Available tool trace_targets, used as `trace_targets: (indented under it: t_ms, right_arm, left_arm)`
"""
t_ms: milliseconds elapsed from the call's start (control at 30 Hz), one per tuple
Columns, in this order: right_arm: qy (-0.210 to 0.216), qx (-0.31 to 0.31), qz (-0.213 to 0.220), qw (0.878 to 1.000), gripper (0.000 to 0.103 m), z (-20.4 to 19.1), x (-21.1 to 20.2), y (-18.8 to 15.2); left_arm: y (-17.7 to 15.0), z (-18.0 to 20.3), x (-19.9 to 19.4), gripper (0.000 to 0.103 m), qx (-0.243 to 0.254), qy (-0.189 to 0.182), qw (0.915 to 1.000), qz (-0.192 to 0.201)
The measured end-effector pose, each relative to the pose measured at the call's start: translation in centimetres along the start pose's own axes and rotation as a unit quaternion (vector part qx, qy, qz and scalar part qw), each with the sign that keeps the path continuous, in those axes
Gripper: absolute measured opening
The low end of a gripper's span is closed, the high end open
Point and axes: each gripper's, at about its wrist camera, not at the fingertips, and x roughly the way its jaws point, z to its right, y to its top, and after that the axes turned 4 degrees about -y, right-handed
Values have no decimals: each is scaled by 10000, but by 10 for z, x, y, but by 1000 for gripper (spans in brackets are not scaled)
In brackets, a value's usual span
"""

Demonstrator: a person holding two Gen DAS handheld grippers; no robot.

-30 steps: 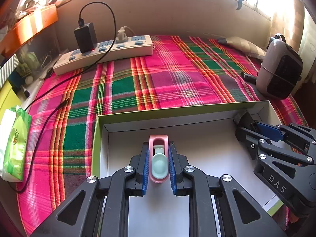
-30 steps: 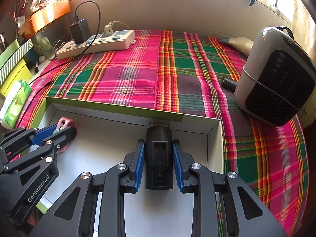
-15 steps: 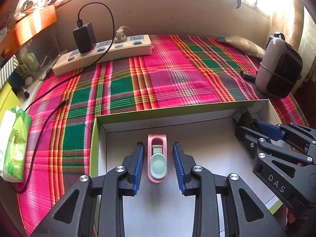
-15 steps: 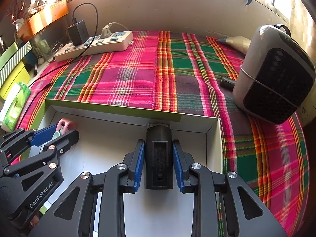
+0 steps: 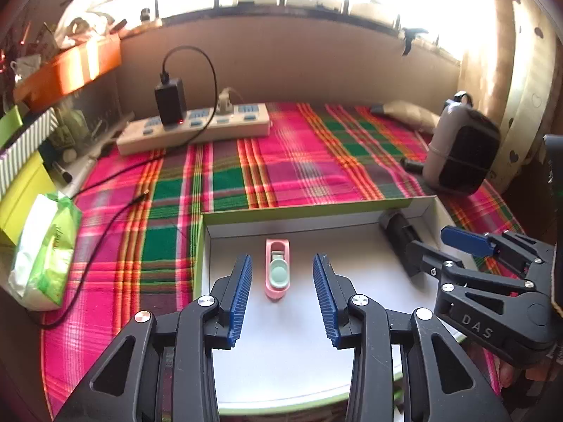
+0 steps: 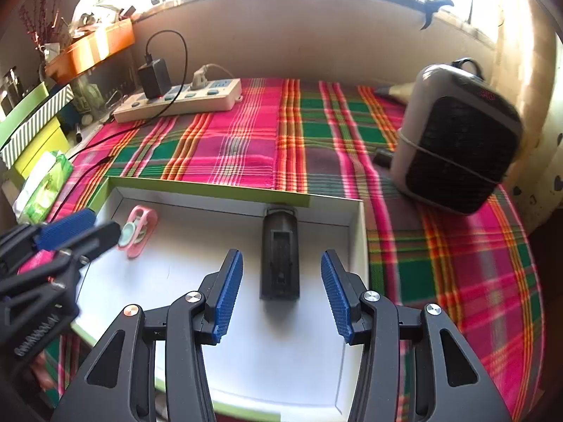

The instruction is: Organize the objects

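1. Left wrist view: your left gripper [image 5: 282,293] has just opened; its jaws stand wide around the pink clip [image 5: 277,268], untouched in the white box [image 5: 352,211]. It looks light, rigid; grasp its long sides.
2. Right wrist view: your right gripper [image 6: 281,290], likewise just opened, holds nothing; the black block [image 6: 279,256] lies between its jaws, stiff, probably heavier.

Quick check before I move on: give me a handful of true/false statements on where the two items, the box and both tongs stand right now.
1. The pink clip lies inside the white box. True.
2. The left tongs are clamped on the pink clip. False: their jaws have just been opening and stand clear on both sides of it.
3. The black block lies on the plaid cloth outside the box. False: it lies in the box, by the far wall.
4. The right tongs are open, the block untouched between them. True.
5. The heater stands outside the box. True.
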Motion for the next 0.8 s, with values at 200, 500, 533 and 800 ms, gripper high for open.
trace_targets:
  t_ms: [200,500,533,800]
  right_arm:
    - [20,58,303,9995,48,3,-25,-11]
    - [-77,41,608,9981,48,2,-57,-30]
    - [-95,47,629,9980,48,2,-61,-33]
    - [-60,55,674,9977,48,-1,-75,-48]
  left_arm:
    - [-8,11,-38,35,153,-99,9985,514]
    - [-21,28,-82,35,449,-180,9930,1081]
    - [-23,30,-85,35,471,-180,9926,1103]
    - [-38,35,-97,35,548,-200,9923,1094]
